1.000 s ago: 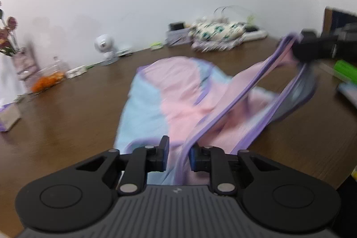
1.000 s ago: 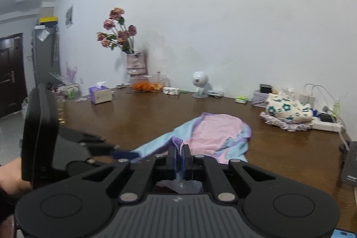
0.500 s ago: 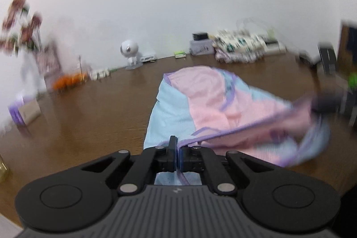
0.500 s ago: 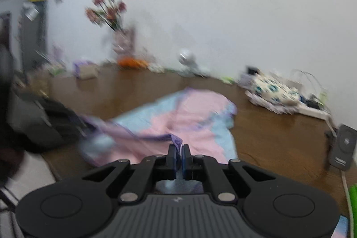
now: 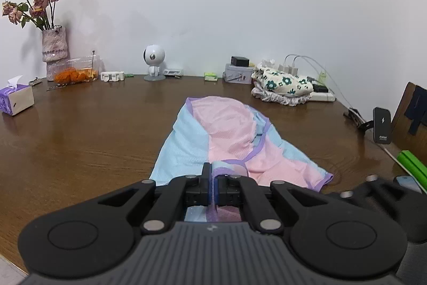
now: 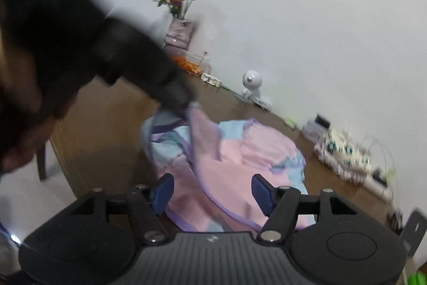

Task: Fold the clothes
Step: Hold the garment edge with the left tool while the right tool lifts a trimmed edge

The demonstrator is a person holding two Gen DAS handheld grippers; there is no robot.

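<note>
Item 1: my left gripper [image 5: 213,178], held level and low over the wooden table [image 5: 80,151], jaws pinched tight on a purple-trimmed edge of the garment [image 5: 226,130].

Item 2: my right gripper [image 6: 212,190], tilted, jaws spread wide, holding nothing, above the cloth.

Item 3: garment, thin mesh-like fabric in pink and pale blue panels, lying rumpled mid-table, one edge lifted.

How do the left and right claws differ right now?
Left claw is shut on the garment's purple-trimmed edge; right claw is open, holding nothing. Left view is sharp and level; right view is tilted and blurred. Both are above the same pink and blue garment on the wooden table.
</note>
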